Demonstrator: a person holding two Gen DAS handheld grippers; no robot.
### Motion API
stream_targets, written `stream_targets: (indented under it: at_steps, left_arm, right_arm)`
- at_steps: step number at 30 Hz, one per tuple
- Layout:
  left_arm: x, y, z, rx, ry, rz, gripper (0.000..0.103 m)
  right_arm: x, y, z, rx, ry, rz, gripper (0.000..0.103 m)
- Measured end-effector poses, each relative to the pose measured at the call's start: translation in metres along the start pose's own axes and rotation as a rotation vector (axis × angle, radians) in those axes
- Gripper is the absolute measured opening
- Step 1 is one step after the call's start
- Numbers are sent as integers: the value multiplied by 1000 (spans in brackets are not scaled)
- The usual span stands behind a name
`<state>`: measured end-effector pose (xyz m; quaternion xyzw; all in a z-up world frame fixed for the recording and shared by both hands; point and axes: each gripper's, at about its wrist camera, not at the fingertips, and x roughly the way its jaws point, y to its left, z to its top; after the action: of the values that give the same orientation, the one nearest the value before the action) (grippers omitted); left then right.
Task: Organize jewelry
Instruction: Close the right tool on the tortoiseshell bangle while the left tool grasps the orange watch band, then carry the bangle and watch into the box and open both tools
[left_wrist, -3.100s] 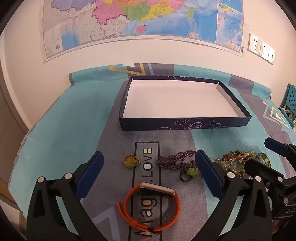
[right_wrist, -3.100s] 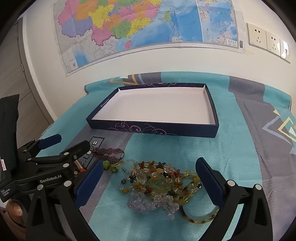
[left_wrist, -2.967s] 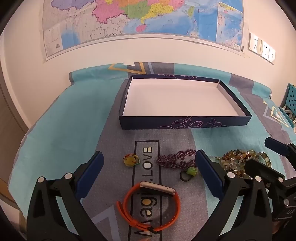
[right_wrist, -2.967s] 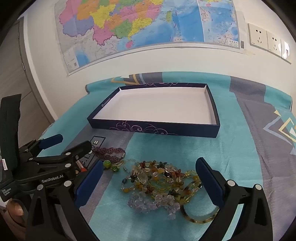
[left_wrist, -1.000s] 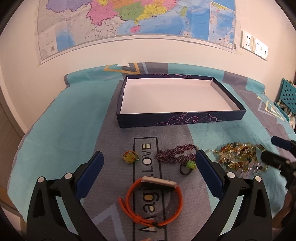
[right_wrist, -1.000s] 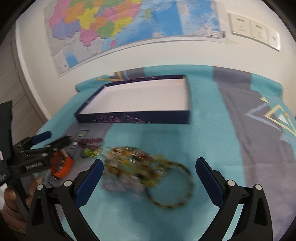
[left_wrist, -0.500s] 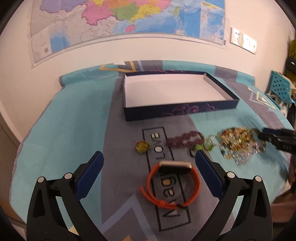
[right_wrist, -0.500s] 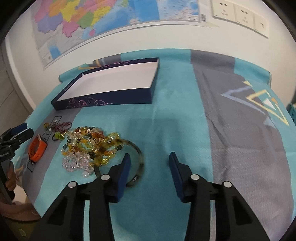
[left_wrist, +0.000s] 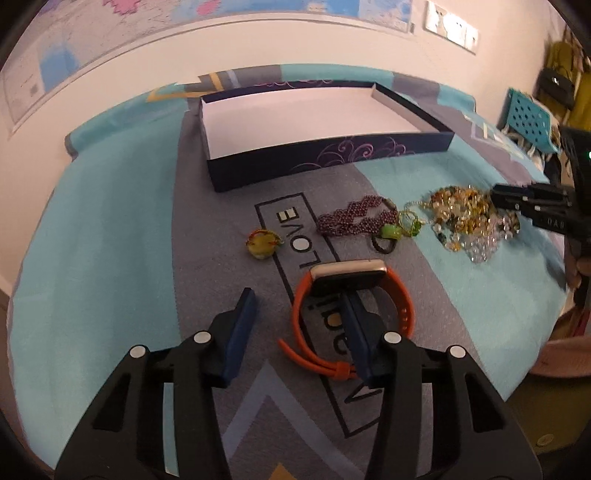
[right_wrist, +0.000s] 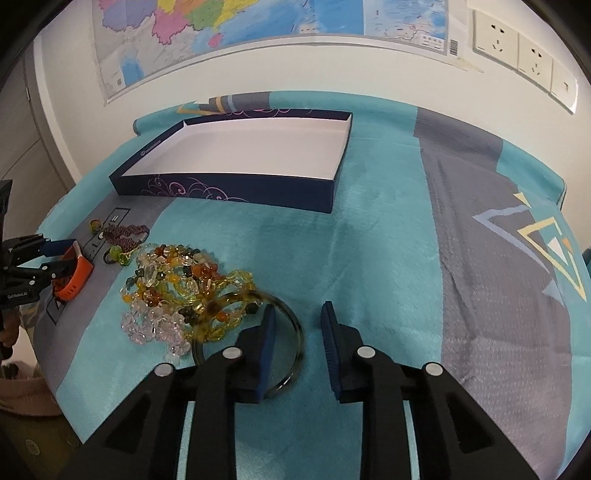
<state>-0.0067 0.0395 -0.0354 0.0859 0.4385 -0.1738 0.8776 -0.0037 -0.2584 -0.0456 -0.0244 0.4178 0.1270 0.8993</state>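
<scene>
Orange watch (left_wrist: 351, 291), possibly gold-cased, strap looped

You have one box (left_wrist: 332, 155), one orange watch (left_wrist: 351, 295), one purple beaded bracelet (left_wrist: 354, 219), one bangle (right_wrist: 291, 325), one tangled heap of bead strings (right_wrist: 177, 284) too knotted to count, and three small green or yellow rings (left_wrist: 262, 245).

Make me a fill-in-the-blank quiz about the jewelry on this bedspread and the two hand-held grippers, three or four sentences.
1. The inside of the navy box is ____.
2. The strap of the watch is ____.
3. One finger of the left hand-held gripper sits inside the loop of the ____.
4. The right hand-held gripper straddles the rim of the tortoiseshell ____, beside the bead pile.

Missing words: empty; orange; watch; bangle
</scene>
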Motion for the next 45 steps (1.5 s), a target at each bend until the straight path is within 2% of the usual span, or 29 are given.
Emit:
stream_targets:
  at_steps: [1,2,3,5,7,13,18,21,23,28,35,45]
  left_arm:
    - [0,-2,1,11,8,-5,41]
    - [-1,-3,1,18,13,-12,31]
    - [-1,-5,2,26,18,-20,26]
    - [-2,-9,3,48,25,-9,15]
    - [-3,-10,5,47,20,-8,10]
    - [-7,5,18,-35,-2,-70,9]
    - [-20,18,40,-76,-72,-88,9]
    - [-31,24,62,-86,-129,-103,9]
    - [-33,24,82,-71,-167,-77,9]
    - [-12,26,133,-70,-202,-97,10]
    - [52,35,184,-120,-140,-93,10]
    - [121,66,215,-247,-18,-83,10]
  right_arm:
    - [1,0,1,-3,2,1,23]
    - [1,1,1,-6,1,10,19]
    - [2,0,2,-4,5,25,11]
    - [1,-1,4,-3,5,25,6]
    - [-3,-5,5,11,-5,41,5]
    - [-21,-16,14,50,-63,76,5]
    - [-32,-20,30,64,-111,108,5]
    - [-33,-20,48,50,-141,112,5]
    - [-30,-18,65,33,-156,120,5]
    - [-8,-18,114,6,-174,127,5]
    - [60,-18,177,2,-126,105,5]
    - [133,-25,211,43,13,55,6]
